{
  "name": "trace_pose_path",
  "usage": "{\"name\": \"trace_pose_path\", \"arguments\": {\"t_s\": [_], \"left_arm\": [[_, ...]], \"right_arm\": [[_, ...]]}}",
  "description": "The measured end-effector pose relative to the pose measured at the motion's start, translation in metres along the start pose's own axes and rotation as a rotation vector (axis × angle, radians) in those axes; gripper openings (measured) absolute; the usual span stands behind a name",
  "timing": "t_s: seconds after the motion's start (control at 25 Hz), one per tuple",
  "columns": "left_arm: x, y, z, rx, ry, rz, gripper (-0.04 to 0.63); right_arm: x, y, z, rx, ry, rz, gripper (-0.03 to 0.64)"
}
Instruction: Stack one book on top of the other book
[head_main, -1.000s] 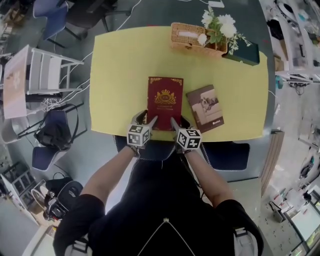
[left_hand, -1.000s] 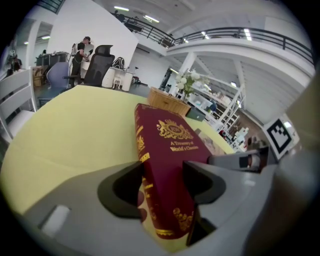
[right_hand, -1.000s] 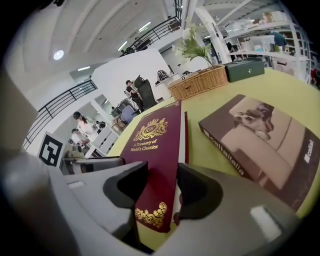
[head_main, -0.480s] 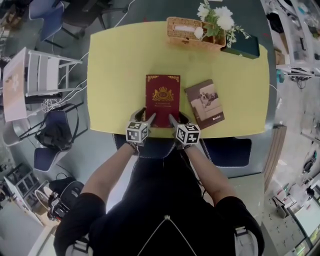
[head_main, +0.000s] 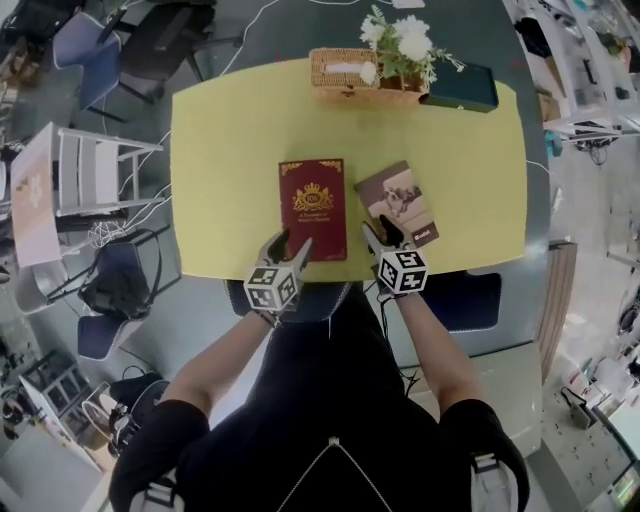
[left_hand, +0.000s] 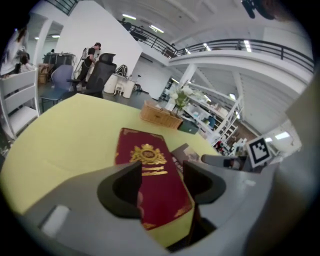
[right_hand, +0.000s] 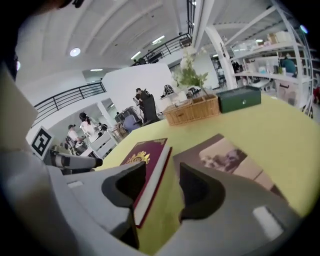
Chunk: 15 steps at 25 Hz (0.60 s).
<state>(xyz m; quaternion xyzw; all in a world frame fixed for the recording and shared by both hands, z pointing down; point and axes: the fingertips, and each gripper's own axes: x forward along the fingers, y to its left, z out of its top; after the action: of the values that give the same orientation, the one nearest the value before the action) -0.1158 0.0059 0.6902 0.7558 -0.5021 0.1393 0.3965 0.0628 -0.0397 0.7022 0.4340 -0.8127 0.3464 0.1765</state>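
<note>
A dark red book (head_main: 313, 208) with gold print lies flat on the yellow table (head_main: 230, 150), a thinner brown book (head_main: 398, 204) just to its right. My left gripper (head_main: 288, 246) hovers at the red book's near left corner, jaws apart and empty. In the left gripper view the red book (left_hand: 145, 150) shows beyond the left gripper (left_hand: 162, 186). My right gripper (head_main: 383, 232) hangs over the brown book's near end, its jaws opening with nothing between them. Through the right gripper (right_hand: 162, 189) I see the red book (right_hand: 147, 155) on the left and the brown book (right_hand: 225, 155) on the right.
At the table's far edge stand a wicker basket (head_main: 350, 72), white flowers (head_main: 395, 38) and a dark green box (head_main: 460, 88). A white rack (head_main: 95, 170) and chairs (head_main: 115, 280) stand left of the table. People stand far off in the hall.
Both grippers were at the red book's near edge. The right one has moved right, to the brown book's near end, and opened wider. The left one has risen slightly.
</note>
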Motion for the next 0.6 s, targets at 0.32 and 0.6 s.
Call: {"name": "trace_pose_path", "arguments": {"t_s": [0.32,0.6], "left_arm": [[0.065,-0.147,-0.029,-0.176,0.172,-0.202,0.278],[0.127,-0.166,-0.084,-0.280,0.309,-0.114,0.287]], "right_arm": [[-0.039,-0.125,0.035,-0.058,0.022,-0.129,0.213],[-0.034,-0.169,-0.003,-0.069,0.176,-0.084,0.215]]}}
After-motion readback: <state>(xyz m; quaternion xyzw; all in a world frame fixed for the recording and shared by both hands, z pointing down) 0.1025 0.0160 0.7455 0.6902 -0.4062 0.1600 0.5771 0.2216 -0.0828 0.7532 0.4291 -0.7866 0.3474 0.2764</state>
